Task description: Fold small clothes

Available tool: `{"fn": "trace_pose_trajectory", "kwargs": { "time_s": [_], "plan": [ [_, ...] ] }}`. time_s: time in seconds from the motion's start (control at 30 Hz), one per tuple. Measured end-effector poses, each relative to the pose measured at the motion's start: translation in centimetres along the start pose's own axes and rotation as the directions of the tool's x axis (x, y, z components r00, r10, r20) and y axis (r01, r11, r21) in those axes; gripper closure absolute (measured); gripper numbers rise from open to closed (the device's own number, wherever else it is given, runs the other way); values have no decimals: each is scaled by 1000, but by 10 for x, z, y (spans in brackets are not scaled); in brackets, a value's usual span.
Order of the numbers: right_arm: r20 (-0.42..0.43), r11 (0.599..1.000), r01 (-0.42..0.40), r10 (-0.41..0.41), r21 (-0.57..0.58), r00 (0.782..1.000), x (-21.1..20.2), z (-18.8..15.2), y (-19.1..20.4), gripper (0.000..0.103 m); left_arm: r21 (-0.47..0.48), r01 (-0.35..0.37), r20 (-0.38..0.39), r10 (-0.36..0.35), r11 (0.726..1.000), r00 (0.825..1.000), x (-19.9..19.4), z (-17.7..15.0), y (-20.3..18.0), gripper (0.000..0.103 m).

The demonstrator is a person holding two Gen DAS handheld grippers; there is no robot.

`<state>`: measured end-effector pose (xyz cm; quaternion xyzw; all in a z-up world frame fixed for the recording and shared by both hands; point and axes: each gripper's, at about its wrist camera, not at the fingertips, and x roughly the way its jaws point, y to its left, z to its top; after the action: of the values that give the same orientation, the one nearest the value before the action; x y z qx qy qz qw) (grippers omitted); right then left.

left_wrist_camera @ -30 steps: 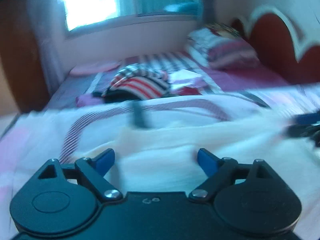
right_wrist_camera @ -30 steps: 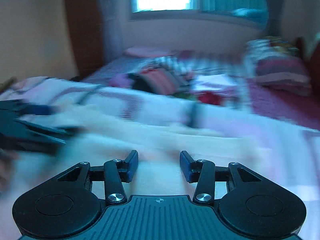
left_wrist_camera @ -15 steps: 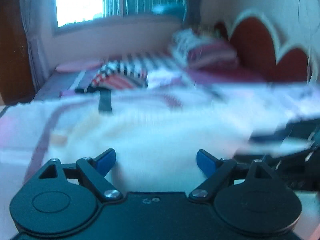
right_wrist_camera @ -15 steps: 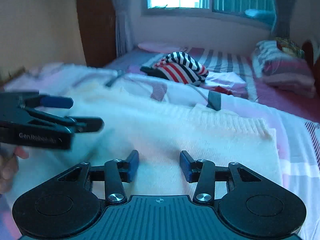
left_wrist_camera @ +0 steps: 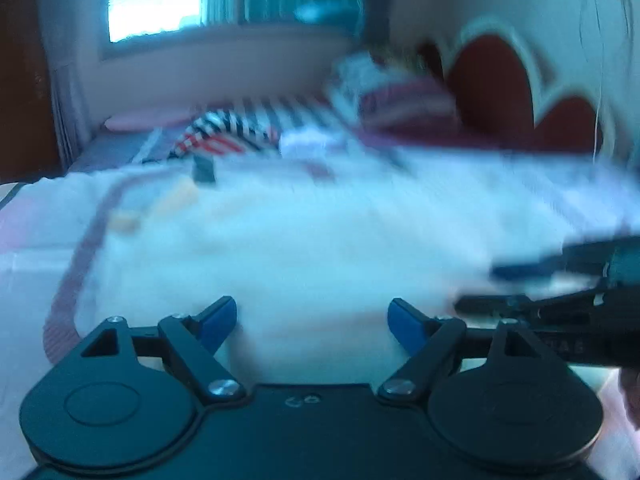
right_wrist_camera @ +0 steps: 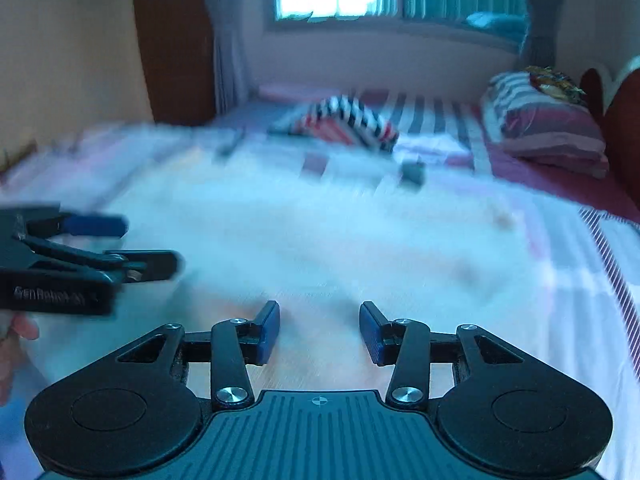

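White sweater (right_wrist_camera: 320,240) spread flat on bed (right_wrist_camera: 592,280), blurred. Left gripper (left_wrist_camera: 312,320) and right gripper (right_wrist_camera: 319,328) low over near hem, fingers apart, holding nothing. Best pinched at 2 hem corners, lifted evenly. Blurrier than 0.5 s ago; grippers closer together.

The left tool (left_wrist_camera: 312,322) is held level with its two blue-tipped fingers (left_wrist_camera: 218,320) spread wide and nothing between them. The right tool (right_wrist_camera: 319,330) is likewise gaping, its blue pads (right_wrist_camera: 267,330) set well apart and empty. Each tool shows in the other's view: the left one reaches in from the left edge of the right wrist view, fingers parted, with a bit of the person's hand (right_wrist_camera: 18,334) beneath it; the right one comes in blurred from the right edge of the left wrist view.
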<state>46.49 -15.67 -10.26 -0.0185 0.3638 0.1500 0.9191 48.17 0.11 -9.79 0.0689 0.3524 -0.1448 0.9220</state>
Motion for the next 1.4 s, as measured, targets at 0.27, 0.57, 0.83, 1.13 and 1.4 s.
{"fn": "trace_pose_trajectory", "kwargs": {
  "time_s": [0.27, 0.57, 0.83, 1.13, 1.4],
  "plan": [
    [66, 1000, -6, 5, 13, 998, -44, -17, 8, 59, -20, -41, 67, 42, 999, 997, -44, -19, -5, 24],
    [19, 996, -36, 35, 81, 999, -79, -54, 46, 69, -23, -115, 1, 116, 993, 993, -66, -54, -37, 34],
    [2, 996, 54, -54, 75, 999, -93, -69, 29, 69, -105, -125, -16, 124, 987, 992, -76, -69, -2, 23],
    [-29, 965, 175, -172, 196, 985, -121, -90, -33, 69, -180, -148, -36, 144, 972, 989, -83, -76, 24, 24],
    [-28, 964, 188, -186, 189, 982, -126, -82, -31, 69, -185, -143, -53, 135, 972, 989, -83, -76, 27, 24]
  ]
}}
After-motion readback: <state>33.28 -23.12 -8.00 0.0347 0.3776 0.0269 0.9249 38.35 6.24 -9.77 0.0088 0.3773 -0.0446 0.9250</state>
